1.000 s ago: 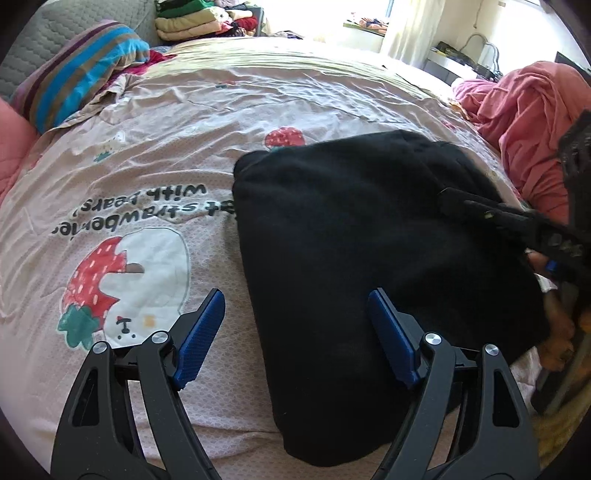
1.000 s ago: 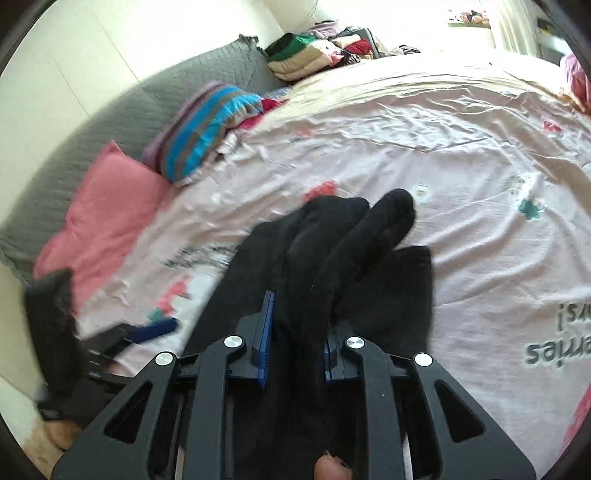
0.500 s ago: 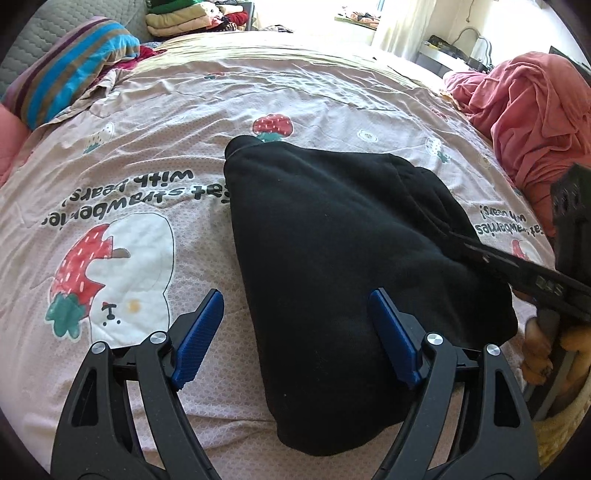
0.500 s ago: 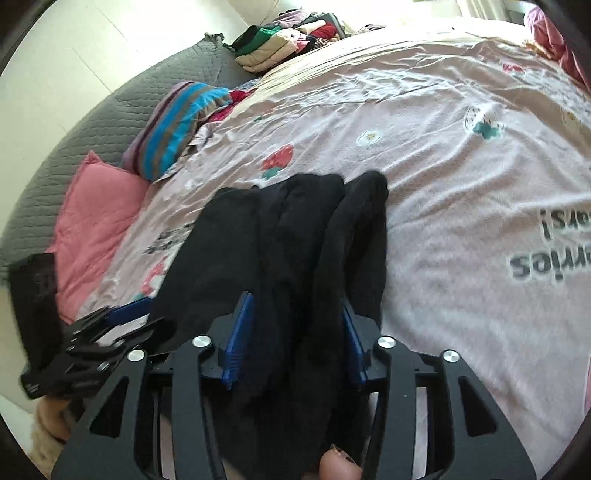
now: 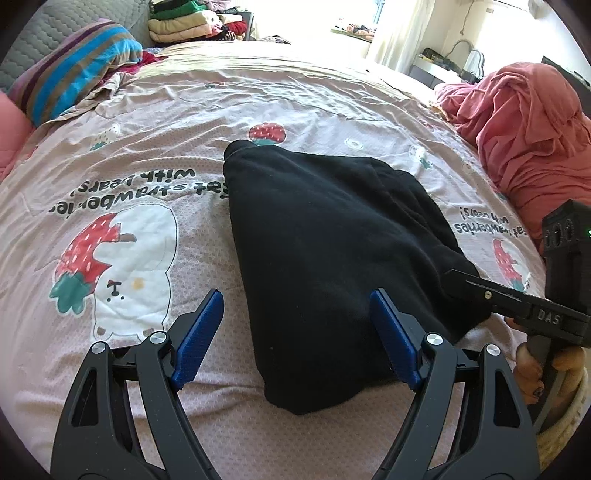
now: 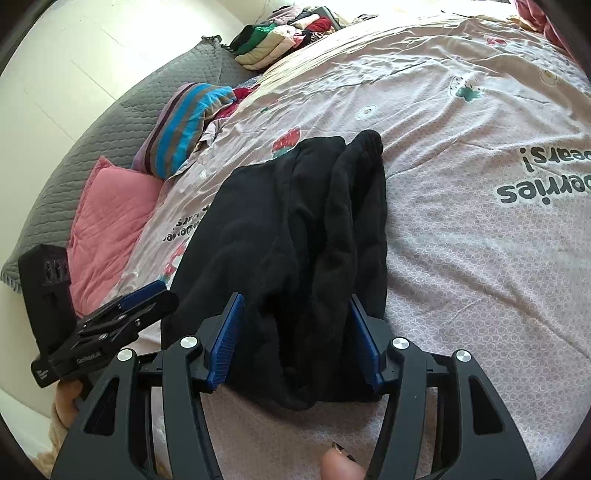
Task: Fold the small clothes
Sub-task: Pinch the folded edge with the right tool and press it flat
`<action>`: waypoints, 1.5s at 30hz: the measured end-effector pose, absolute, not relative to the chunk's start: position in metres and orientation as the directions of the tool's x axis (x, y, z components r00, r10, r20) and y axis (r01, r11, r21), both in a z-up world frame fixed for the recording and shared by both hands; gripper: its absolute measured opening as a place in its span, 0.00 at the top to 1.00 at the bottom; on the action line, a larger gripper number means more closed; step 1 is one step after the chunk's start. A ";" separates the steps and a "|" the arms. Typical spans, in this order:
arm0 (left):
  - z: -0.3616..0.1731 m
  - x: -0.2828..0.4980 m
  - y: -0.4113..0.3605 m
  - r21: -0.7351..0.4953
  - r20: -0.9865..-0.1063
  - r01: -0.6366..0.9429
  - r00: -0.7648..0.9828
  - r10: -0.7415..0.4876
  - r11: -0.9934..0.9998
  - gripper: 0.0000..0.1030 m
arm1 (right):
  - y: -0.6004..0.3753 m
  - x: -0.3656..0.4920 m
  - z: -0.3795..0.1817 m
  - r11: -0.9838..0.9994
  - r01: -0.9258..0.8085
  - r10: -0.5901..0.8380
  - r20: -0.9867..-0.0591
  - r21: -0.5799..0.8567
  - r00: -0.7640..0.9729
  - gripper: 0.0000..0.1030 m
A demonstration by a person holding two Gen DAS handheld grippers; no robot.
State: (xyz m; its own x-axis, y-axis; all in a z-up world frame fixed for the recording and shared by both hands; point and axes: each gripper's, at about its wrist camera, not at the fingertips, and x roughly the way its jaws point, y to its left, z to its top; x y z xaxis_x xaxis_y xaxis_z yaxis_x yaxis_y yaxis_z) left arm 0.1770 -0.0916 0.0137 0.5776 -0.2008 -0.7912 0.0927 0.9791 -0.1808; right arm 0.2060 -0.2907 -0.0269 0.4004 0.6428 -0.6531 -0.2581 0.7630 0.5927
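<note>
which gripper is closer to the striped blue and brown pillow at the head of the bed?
Left. The left gripper sits on the striped blue and brown pillow's side of the folded black fleece garment. The right gripper, jaws opening around the garment's edge, is on the far side.

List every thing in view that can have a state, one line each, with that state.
black garment: folded over, lying on the bedsheet
left gripper: open, holding nothing
right gripper: jaws opening, garment's folds between them
stack of clothes: folded, piled at the far edge
pink cloth: crumpled, unfolded
</note>
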 end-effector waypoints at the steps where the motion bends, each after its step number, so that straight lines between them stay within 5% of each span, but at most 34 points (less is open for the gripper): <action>1: 0.013 0.175 -0.091 -0.187 -0.791 0.091 0.577 -0.205 0.978 0.32 | -0.291 0.207 -0.028 0.764 -0.254 0.642 -0.654 0.593 0.400 0.46; 5: 0.011 0.172 -0.092 -0.208 -0.790 0.091 0.572 -0.222 0.974 0.40 | -0.287 0.207 -0.027 0.765 -0.254 0.640 -0.656 0.592 0.399 0.52; 8: 0.007 0.173 -0.092 -0.216 -0.797 0.094 0.558 -0.231 0.972 0.45 | -0.280 0.206 -0.023 0.775 -0.285 0.631 -0.662 0.565 0.404 0.78; 18: 0.009 0.168 -0.092 -0.227 -0.802 0.119 0.540 -0.255 0.967 0.53 | -0.282 0.196 -0.009 0.810 -0.325 0.586 -0.666 0.488 0.461 0.81; 40: 0.009 0.165 -0.088 -0.218 -0.808 0.114 0.536 -0.245 0.969 0.43 | -0.275 0.169 -0.008 0.927 -0.253 0.375 -0.708 0.277 0.598 0.40; 45: 0.012 0.161 -0.088 -0.211 -0.803 0.114 0.546 -0.239 0.971 0.37 | -0.281 0.167 0.006 0.929 -0.250 0.369 -0.677 0.272 0.636 0.38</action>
State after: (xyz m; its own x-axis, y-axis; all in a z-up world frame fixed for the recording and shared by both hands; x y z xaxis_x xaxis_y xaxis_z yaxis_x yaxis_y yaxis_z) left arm 0.1615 -0.0881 0.0124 0.5458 -0.2391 -0.8031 0.1141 0.9707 -0.2114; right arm 0.1669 -0.2808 0.0064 0.6365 0.3694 -0.6771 -0.2504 0.9293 0.2717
